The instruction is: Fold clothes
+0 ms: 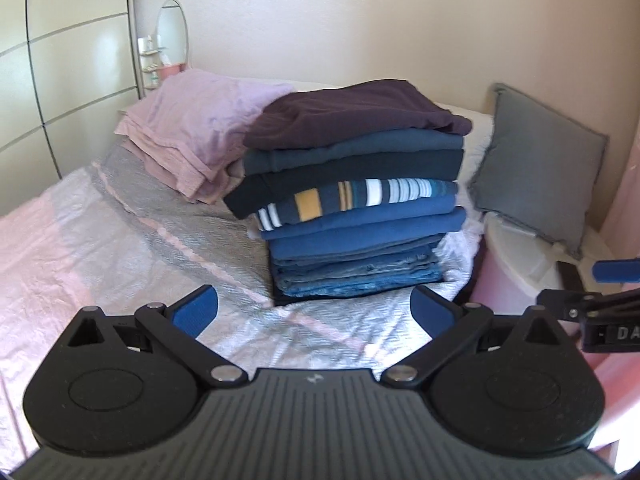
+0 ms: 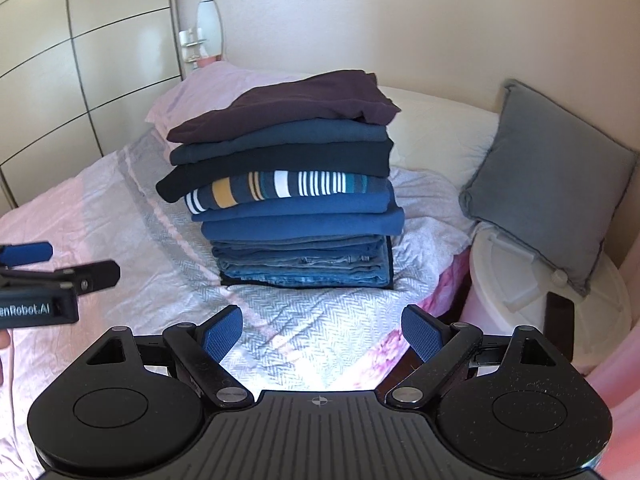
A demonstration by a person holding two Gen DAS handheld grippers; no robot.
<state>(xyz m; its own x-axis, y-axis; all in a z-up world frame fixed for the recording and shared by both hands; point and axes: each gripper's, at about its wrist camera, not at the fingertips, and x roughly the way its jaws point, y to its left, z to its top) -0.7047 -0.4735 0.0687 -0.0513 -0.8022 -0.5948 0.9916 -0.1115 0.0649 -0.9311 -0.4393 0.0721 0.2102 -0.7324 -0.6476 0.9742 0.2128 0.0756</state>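
Stack of folded clothes (image 1: pixel 356 200) sat on the bed (image 1: pixel 120 240), far of both tools, grey cushion (image 1: pixel 540 168) at right. Left tool (image 1: pixel 314 312) released, nothing between pads. Right tool (image 2: pixel 322 334) released too, empty, near bed edge.

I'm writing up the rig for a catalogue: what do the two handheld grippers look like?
Both match: the left gripper and right gripper have black linkage arms with silver pivot pins, round black discs either side of a ribbed grey body, and fingers with textured blue pads. White lettering marks each one's side. No cables or sleeves show.
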